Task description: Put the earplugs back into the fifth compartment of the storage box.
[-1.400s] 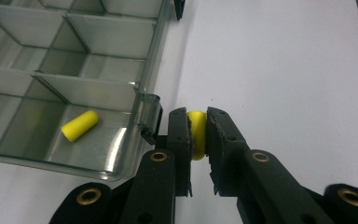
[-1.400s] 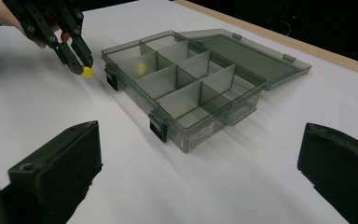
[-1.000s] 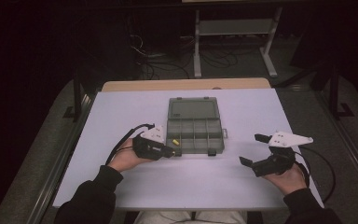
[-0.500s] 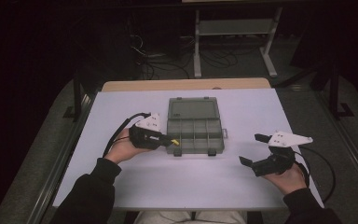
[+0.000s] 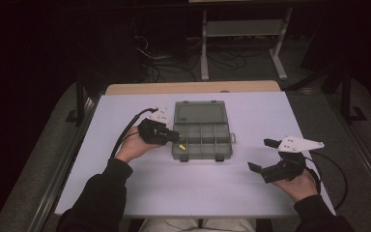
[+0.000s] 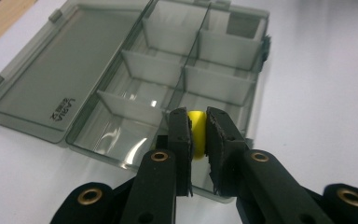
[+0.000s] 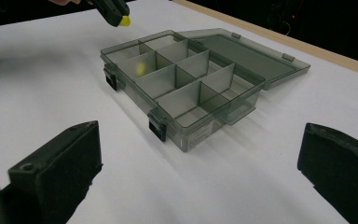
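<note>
The box (image 5: 202, 129) lies open, and we fear the yellow piece (image 6: 196, 131) pinched in our left gripper (image 6: 196, 135) could bounce off a divider (image 6: 216, 46) if released high, while our right gripper (image 5: 268, 155) gapes empty.

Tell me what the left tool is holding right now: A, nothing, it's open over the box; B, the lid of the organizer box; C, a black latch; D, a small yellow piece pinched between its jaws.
D: the left tool is shut on a small yellow piece, held at the near edge of the open organizer box, as the left gripper view shows.
</note>
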Demonstrator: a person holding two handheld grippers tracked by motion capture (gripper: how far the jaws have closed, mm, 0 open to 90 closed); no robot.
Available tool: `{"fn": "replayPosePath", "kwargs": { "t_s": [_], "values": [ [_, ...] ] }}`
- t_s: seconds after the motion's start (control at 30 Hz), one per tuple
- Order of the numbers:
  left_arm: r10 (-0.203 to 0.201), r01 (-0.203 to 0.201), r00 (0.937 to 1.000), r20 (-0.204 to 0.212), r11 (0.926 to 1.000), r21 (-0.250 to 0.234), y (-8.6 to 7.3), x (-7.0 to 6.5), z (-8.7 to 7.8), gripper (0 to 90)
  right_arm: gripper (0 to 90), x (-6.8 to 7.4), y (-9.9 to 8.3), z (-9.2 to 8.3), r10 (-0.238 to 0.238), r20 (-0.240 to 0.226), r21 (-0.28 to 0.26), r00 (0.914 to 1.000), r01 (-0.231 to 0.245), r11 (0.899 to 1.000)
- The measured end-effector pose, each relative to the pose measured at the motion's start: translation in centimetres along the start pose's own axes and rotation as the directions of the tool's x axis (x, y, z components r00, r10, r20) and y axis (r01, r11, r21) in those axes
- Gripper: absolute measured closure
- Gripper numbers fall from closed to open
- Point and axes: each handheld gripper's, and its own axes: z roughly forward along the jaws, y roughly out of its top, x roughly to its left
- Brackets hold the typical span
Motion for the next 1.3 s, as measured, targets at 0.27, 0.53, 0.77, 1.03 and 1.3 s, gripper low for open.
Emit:
{"fn": "replayPosePath", "kwargs": {
  "t_s": [0.27,0.53,0.77,1.03,1.3],
  "values": [
    [-0.005,0.005,1.0,0.007,0.9995,0.03,-0.9,0.1,1.8,80.4,0.0,0.1,0.0,0.0,-0.005,-0.005,0.0,1.0,0.005,1.0],
    [0.001,-0.001,1.0,0.007,0.9982,0.06,-1.2,-0.1,2.9,80.2,0.0,0.1,0.0,0.0,-0.005,-0.009,0.002,0.9999,0.005,1.0],
    [-0.018,0.018,0.9998,-0.001,0.9988,0.047,-1.2,-0.2,2.9,72.2,0.0,0.1,0.0,0.0,-0.005,-0.008,0.002,1.0,0.005,1.0],
    [-0.02,0.02,0.9992,-0.033,0.9998,0.002,-1.0,-0.5,1.6,56.8,0.0,0.2,0.0,-0.1,-0.009,-0.008,-0.003,0.9999,0.009,1.0],
    [-0.036,0.034,0.9992,-0.015,0.9932,-0.111,-1.1,-0.6,-0.4,41.9,0.0,0.2,0.0,-0.1,-0.008,-0.008,-0.004,0.9999,0.008,1.0]
  ]
}}
